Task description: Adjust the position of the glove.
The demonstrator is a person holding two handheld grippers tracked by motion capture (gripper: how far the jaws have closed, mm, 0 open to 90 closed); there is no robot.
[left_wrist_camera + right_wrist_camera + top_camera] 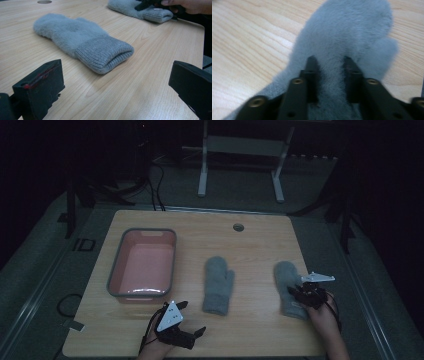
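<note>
Two grey woolly mittens lie flat on the wooden table (pixel 250 240). The middle mitten (pixel 219 285) (pixel 82 42) lies with its ribbed cuff toward me. My left gripper (pixel 192 317) (pixel 117 85) rests near the front edge, short of that cuff, open with nothing between its jaws. The right mitten (pixel 287 280) (pixel 352 30) lies near the table's right side. My right gripper (pixel 299 292) (pixel 329 62) sits on top of it, its jaws pinching a ridge of the fuzzy fabric. The left gripper view shows that hand on the right mitten (pixel 150 12) at its cuff end.
A pink basin with a grey rim (pixel 114 270) stands at the left of the table, nothing in it. A round cable hole (pixel 238 227) sits near the far edge. White stand legs (pixel 202 175) and cables lie on the floor beyond.
</note>
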